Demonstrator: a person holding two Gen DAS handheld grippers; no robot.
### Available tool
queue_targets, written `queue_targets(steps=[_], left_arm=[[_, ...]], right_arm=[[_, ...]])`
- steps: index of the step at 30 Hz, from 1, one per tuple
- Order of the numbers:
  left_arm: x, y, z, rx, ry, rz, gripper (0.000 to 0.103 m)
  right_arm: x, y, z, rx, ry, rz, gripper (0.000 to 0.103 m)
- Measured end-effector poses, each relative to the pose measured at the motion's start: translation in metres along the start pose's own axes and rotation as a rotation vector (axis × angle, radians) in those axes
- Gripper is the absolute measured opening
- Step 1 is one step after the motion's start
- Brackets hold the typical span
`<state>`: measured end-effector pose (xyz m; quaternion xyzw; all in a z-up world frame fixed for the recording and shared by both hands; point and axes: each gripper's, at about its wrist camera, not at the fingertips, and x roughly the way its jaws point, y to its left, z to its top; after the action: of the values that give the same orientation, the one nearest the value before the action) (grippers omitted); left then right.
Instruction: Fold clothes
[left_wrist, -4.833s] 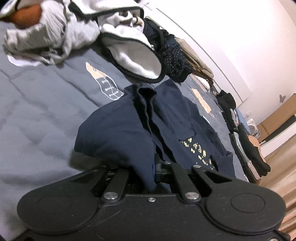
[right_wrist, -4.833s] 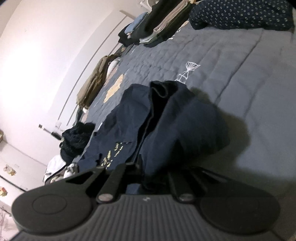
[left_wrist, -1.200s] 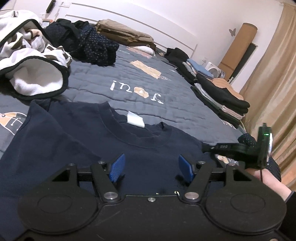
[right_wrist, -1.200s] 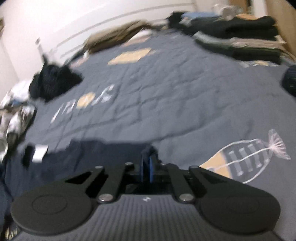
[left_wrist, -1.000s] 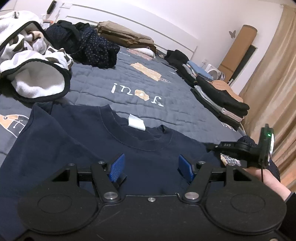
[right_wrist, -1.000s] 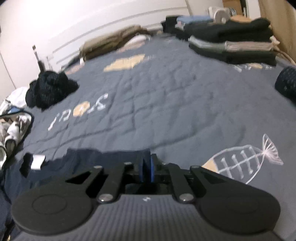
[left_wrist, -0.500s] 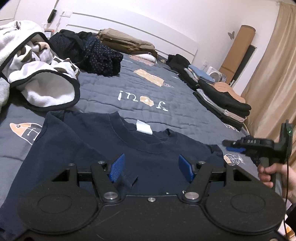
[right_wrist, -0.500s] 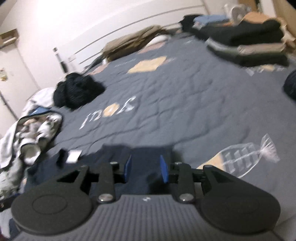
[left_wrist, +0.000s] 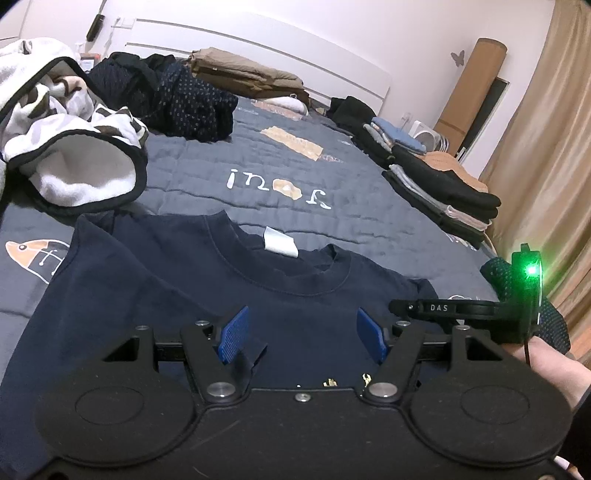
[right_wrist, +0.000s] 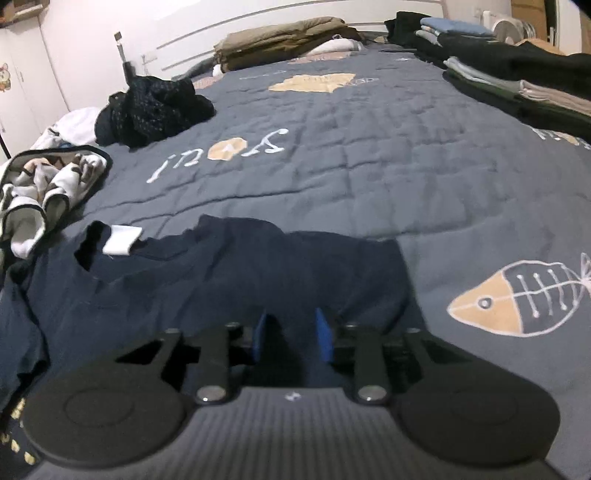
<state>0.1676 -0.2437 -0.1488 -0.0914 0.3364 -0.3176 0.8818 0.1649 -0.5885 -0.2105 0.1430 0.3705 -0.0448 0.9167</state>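
Our left tongs (left_wrist: 302, 334) gape wide and our right tongs (right_wrist: 293, 339) stand partly open, both empty, just above the navy T-shirt (left_wrist: 155, 280) lying flat on the grey quilted bed (right_wrist: 369, 155), collar away from us.

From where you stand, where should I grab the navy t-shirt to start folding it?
Probably the sleeves. The navy t-shirt lies flat, collar away from you. Bring the right hand-held gripper in from the right onto the sleeve edge, the left hand-held gripper onto the opposite sleeve.
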Motion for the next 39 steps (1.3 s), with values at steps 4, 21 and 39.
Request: queue_targets(steps=[4,21,39], left_arm=[[0.001,0.002,0.001,-0.007,0.004,-0.001,0.064],[-0.001,0.001,0.002,-0.014,-0.003,-0.001,0.064],[-0.062,0.013,-0.015,0.021,-0.023,0.029,0.065]], right_arm=[[-0.010,0.008,0.009,0.001,-0.006,0.090,0.025],[-0.018,0.064,-0.018,-0.210,0.054,0.220,0.005],[-0.158,0.036,-0.024,-0.139,-0.148,0.120,0.038]])
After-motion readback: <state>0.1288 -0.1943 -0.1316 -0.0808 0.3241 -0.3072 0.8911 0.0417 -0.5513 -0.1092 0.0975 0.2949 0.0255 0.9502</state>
